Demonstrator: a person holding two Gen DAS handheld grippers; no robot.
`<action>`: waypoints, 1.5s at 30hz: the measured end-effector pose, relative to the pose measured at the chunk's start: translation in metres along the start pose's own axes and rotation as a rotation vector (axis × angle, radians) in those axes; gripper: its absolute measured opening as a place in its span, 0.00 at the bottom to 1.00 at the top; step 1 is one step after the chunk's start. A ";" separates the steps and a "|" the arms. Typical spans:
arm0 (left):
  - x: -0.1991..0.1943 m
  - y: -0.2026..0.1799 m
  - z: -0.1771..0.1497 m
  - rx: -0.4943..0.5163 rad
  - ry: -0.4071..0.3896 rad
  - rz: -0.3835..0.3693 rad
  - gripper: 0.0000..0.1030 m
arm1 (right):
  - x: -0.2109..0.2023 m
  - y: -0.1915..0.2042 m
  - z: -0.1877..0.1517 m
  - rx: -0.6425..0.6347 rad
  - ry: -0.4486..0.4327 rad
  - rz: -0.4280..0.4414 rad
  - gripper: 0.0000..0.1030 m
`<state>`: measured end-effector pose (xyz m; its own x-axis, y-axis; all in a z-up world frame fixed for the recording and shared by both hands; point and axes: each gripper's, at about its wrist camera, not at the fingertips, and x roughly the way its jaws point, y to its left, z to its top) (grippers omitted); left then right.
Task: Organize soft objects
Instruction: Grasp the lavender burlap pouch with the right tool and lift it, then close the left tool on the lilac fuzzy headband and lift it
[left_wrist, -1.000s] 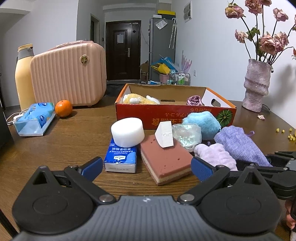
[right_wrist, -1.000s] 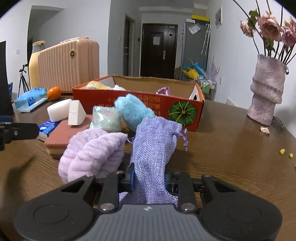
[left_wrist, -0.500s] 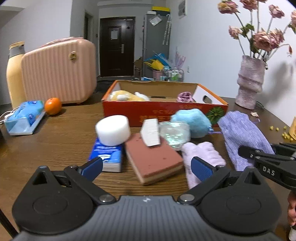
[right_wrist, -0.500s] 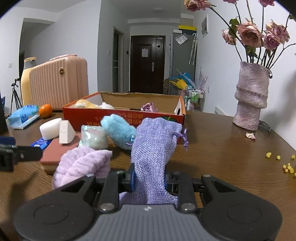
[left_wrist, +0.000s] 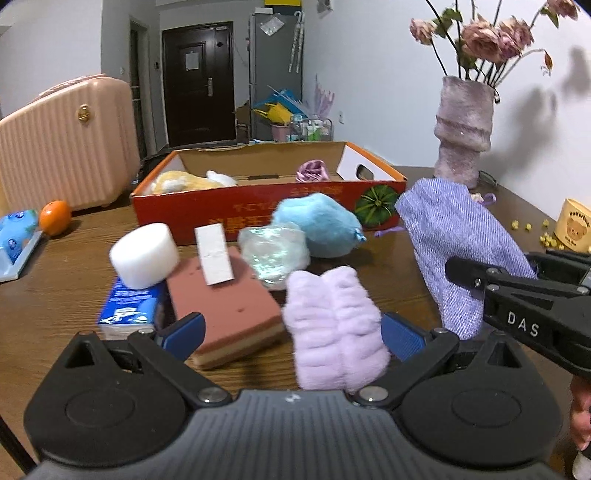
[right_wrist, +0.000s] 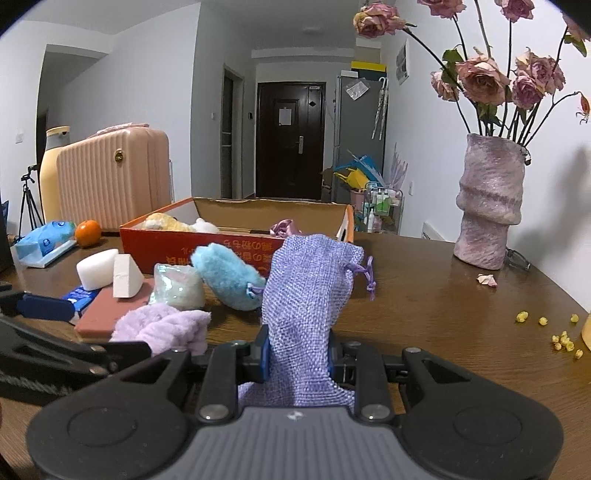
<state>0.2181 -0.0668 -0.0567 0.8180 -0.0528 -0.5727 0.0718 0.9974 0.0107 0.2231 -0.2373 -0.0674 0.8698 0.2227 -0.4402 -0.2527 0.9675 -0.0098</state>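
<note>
Since a second ago the left gripper (left_wrist: 291, 332) has slid across toward the fluffy lilac plush towel roll (left_wrist: 332, 328), which now sits between its spread blue pads instead of off to one side, while the right gripper (right_wrist: 297, 354) has lifted the woven lavender drawstring pouch (right_wrist: 310, 291) a little higher off the brown wooden table (right_wrist: 424, 314).

The right jaws are pressed together on the lower part of the pouch, its mouth and cord standing upward and tilted toward the orange cardboard box (left_wrist: 258, 206). The left jaws stand wide apart, touching nothing that can be seen.

The towel roll lies on the table straight ahead of the left gripper, its long axis running away from the camera, roughly along the fingers, so the pads flank its narrow sides. It is far nearer the left hand than the right, which is occupied.

The box lies beyond, behind the pale blue fuzzy ball (left_wrist: 317, 225), the iridescent wrapped bundle (left_wrist: 273, 251) and the pink sponge block (left_wrist: 225, 306). The pouch's likely path to it passes over these.
</note>
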 end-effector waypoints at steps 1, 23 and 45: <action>0.002 -0.003 0.000 0.002 0.004 -0.002 1.00 | -0.001 -0.002 0.000 0.001 -0.001 -0.002 0.25; 0.044 -0.029 0.005 0.002 0.110 -0.080 0.94 | -0.006 -0.016 -0.002 0.022 -0.013 -0.028 0.25; 0.037 -0.033 0.001 0.061 0.075 -0.081 0.47 | -0.011 -0.013 -0.003 0.017 -0.027 -0.007 0.25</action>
<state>0.2469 -0.1014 -0.0775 0.7633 -0.1268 -0.6334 0.1722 0.9850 0.0104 0.2159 -0.2525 -0.0650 0.8828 0.2194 -0.4154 -0.2398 0.9708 0.0031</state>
